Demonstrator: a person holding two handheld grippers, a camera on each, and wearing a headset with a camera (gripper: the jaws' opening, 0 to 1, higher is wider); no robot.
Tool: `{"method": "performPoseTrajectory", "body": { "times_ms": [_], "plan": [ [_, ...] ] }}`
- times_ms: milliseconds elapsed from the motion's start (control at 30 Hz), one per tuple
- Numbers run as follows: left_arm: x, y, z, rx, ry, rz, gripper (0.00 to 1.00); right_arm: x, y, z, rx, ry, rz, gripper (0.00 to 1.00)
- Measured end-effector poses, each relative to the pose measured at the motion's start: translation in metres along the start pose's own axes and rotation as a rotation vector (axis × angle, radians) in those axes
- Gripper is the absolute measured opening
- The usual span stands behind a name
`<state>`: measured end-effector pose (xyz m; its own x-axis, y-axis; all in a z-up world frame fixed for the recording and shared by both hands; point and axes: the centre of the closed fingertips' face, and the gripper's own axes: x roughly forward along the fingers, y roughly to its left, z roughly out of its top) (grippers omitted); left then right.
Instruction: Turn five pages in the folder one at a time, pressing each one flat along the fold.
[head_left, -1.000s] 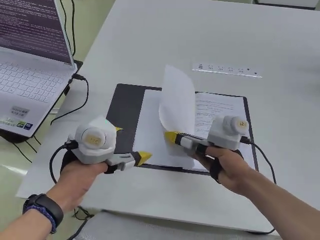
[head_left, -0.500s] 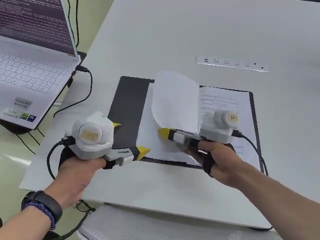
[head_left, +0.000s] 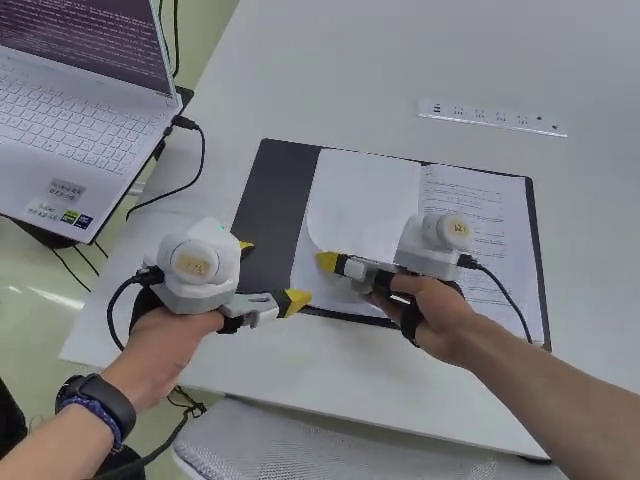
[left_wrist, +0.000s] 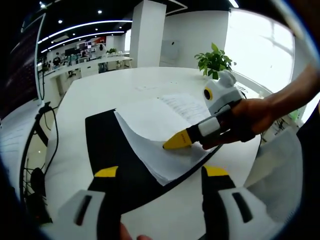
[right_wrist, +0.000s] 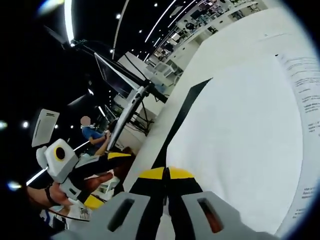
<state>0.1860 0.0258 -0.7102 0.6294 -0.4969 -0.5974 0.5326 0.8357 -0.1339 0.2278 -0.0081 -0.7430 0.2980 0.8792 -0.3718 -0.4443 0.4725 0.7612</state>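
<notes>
Two tongs work at the near edge of the folder (head_left: 265, 200): the left tongs (head_left: 270, 272), at 7 o'clock of it, spread wide over the black cover and hold nothing, while the right tongs (head_left: 325, 262), at 6 o'clock, are pinched tight on the near edge of a curled page (head_left: 365, 200). That folder lies open on the white surface (head_left: 400, 60), the page arched above its middle. Farther off are a laptop (head_left: 70, 110) at 10 o'clock and a power strip (head_left: 492, 116) at 1 o'clock.

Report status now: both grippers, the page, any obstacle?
Left gripper open, at folder edge. Right gripper shut, tip on turned page, almost flat. Laptop stands apart.
</notes>
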Motion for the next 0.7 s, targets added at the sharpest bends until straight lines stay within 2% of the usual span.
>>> {"method": "performPoseTrajectory", "body": {
  "times_ms": [200,400,533,700],
  "plan": [
    [-0.004,0.004,-0.01,-0.007,0.016,0.002,0.64,0.013,-0.007,-0.008,0.021,0.023,-0.035,0.0],
    [-0.009,0.007,-0.014,-0.023,0.02,0.011,0.62,0.021,-0.02,-0.015,0.036,0.041,-0.085,0.0],
    [-0.01,0.007,-0.015,-0.022,0.021,0.011,0.62,0.025,-0.028,-0.021,0.01,0.064,-0.133,0.0],
    [-0.011,0.009,-0.016,-0.024,0.023,0.014,0.63,0.03,-0.024,-0.027,0.0,0.07,-0.126,0.11]
  ]
}}
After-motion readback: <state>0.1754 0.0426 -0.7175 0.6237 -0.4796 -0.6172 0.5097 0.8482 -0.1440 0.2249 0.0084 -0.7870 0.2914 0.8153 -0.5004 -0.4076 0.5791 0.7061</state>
